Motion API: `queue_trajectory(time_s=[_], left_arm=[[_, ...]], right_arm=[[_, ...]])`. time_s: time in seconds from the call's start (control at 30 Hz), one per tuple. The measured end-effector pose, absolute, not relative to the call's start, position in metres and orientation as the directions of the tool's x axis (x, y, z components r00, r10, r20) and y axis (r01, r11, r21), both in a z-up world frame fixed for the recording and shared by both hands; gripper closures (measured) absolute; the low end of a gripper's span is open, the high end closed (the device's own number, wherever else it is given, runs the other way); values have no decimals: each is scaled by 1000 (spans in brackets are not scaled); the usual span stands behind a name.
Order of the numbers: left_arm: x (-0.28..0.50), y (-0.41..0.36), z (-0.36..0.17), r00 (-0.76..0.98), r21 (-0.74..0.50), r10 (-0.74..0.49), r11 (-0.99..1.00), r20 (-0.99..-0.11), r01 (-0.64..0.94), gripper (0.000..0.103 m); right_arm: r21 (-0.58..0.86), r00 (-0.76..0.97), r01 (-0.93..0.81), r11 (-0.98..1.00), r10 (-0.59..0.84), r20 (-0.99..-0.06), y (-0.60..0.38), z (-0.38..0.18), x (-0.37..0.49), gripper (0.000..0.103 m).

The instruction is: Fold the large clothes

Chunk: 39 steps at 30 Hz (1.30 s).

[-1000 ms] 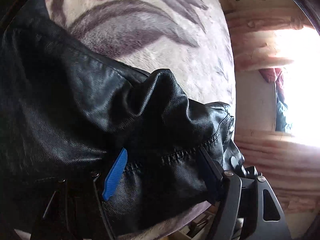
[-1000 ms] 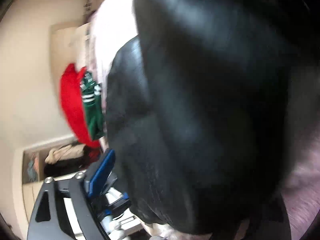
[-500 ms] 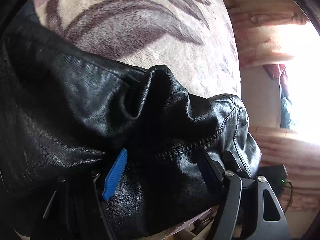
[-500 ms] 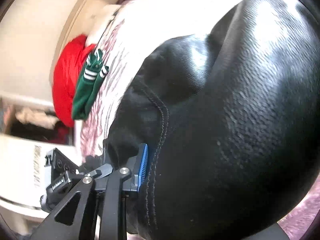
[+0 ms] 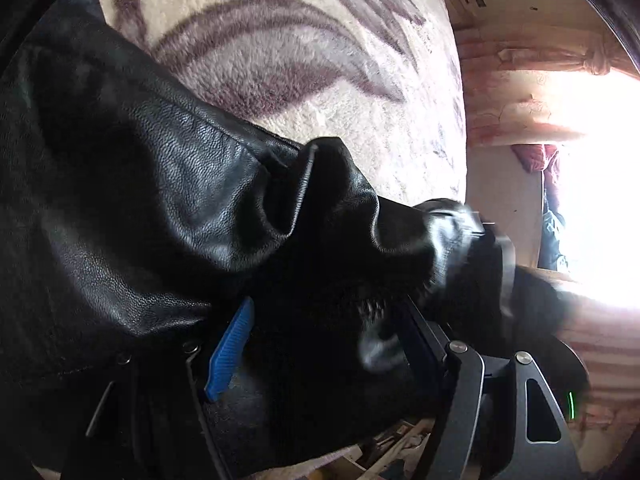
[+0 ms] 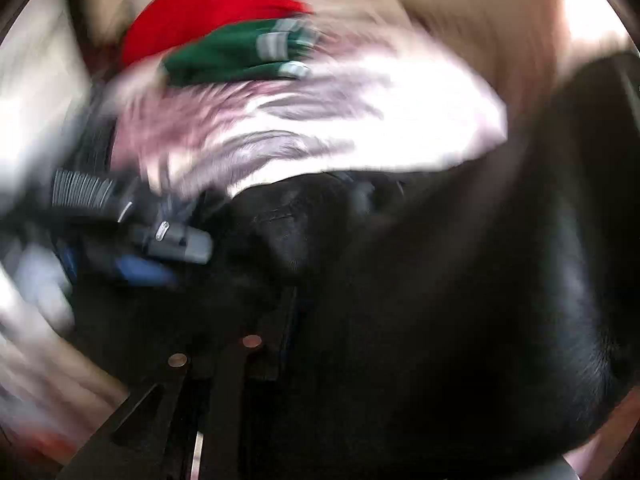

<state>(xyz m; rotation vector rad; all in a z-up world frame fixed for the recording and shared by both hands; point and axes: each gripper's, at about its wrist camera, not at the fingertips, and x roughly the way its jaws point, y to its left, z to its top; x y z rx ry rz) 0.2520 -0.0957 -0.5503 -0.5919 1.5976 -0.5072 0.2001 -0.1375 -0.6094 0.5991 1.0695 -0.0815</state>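
Jacket edge swung across the bed

The glossy black leather jacket (image 5: pixel 168 208) lies bunched on the fluffy white blanket with purple leaves (image 5: pixel 304 64), pinched by the left gripper (image 5: pixel 324 340). The right gripper (image 6: pixel 276 320), clamped on it too, has just whipped round, blurring its view; the fold looks underway.

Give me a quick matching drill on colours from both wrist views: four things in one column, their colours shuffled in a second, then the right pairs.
Things:
1. jacket
2. blanket
3. pad on the left gripper
4. garment at the top of the right wrist view, above the striped green garment

Colours:
A. red
B. black
C. blue
D. cream with purple leaf shapes

Pairs: 1-B, 2-D, 3-C, 4-A

The red garment is blurred, so only its colour is sure.
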Motion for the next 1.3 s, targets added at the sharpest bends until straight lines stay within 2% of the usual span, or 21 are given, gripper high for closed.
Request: queue_trajectory(time_s=[0.03, 0.07, 0.17, 0.3, 0.4, 0.53, 0.6, 0.67, 0.73, 0.9, 1.1, 1.3], left_arm=[[252, -93, -544, -68, -630, -634, 773, -770, -73, 34], [251, -90, -539, -63, -618, -621, 784, -782, -58, 34], [249, -87, -534, -68, -586, -588, 809, -806, -47, 34], [245, -118, -521, -94, -614, -609, 789, -787, 30, 34], [243, -163, -520, -120, -640, -630, 762, -768, 97, 34], [244, -198, -564, -162, -507, -485, 850, -859, 144, 34], [248, -193, -575, -162, -517, -499, 851, -851, 94, 34], [251, -193, -576, -174, -517, -499, 852, -849, 80, 34], [251, -195, -578, -179, -506, -486, 858, -855, 88, 34], [251, -208, -580, -177, -479, -456, 870, -872, 119, 31], [247, -205, -583, -162, -505, -487, 859, -858, 89, 31], [240, -154, -558, -127, -608, -618, 786, -776, -108, 31]], right_arm=[[585, 509, 457, 670, 342, -790, -169, -629, 185, 54], [660, 534, 544, 518, 392, -749, -192, -646, 166, 33], [743, 668, 655, 139, 355, -654, -239, -685, 107, 30], [783, 754, 621, -12, 282, -594, -257, -708, 85, 28], [806, 787, 590, -51, 263, -559, -265, -716, 96, 19], [798, 796, 593, -110, 232, -560, -274, -724, 105, 19], [784, 787, 608, -128, 227, -573, -278, -726, 107, 29], [758, 760, 642, -112, 220, -611, -282, -725, 103, 62], [745, 739, 664, -65, 211, -640, -283, -721, 104, 69], [691, 681, 664, 287, 151, -717, -270, -665, 146, 77], [597, 681, 477, 645, 159, -715, -221, -587, 196, 78], [421, 653, 290, 859, 144, -743, -183, -544, 220, 78]])
